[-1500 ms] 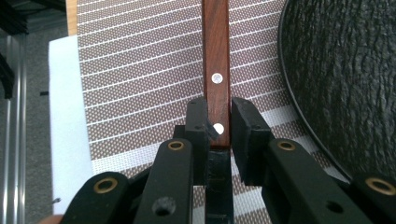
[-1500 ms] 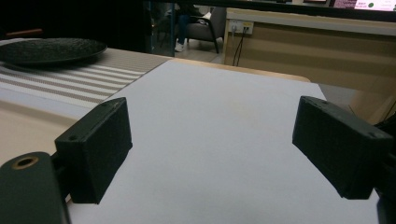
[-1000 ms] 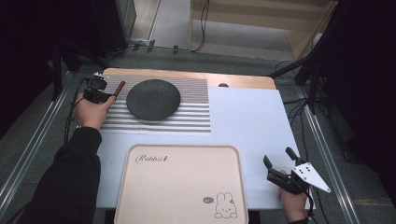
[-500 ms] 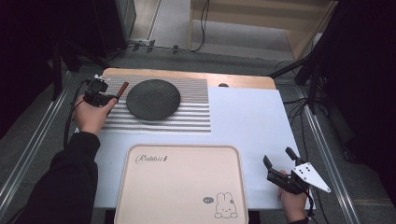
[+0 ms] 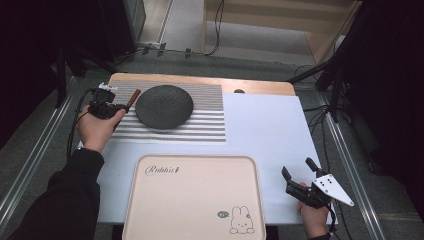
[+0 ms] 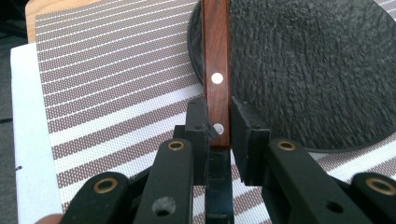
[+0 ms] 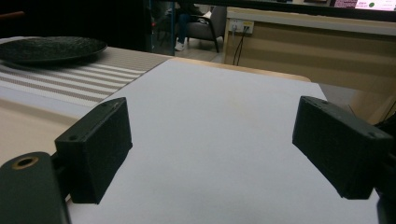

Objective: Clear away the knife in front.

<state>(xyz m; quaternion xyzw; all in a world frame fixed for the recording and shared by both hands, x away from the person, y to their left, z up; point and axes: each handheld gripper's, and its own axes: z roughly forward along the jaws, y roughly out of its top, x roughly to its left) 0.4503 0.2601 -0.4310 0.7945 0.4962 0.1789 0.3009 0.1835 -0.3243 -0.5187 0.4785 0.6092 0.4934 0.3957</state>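
My left gripper (image 5: 120, 106) is shut on a brown wooden handle (image 5: 133, 97) at the far left of the table, just left of a dark round plate (image 5: 164, 106). In the left gripper view the handle (image 6: 216, 60) shows two metal rivets and runs up from between the jaws (image 6: 219, 126), overlapping the edge of the textured plate (image 6: 317, 70). The rest of the utensil is hidden. My right gripper (image 5: 298, 173) rests open at the near right on the white table cover, its jaws (image 7: 210, 144) wide with nothing between them.
A striped placemat (image 5: 205, 125) lies under the plate (image 7: 51, 48) at the far side. A beige tray (image 5: 195, 200) with a rabbit drawing sits at the near middle. White cover (image 5: 265, 130) stretches between the mat and the right gripper.
My left hand has shifted slightly to the right, toward the plate, with the wooden handle still gripped. The right hand has stayed still.
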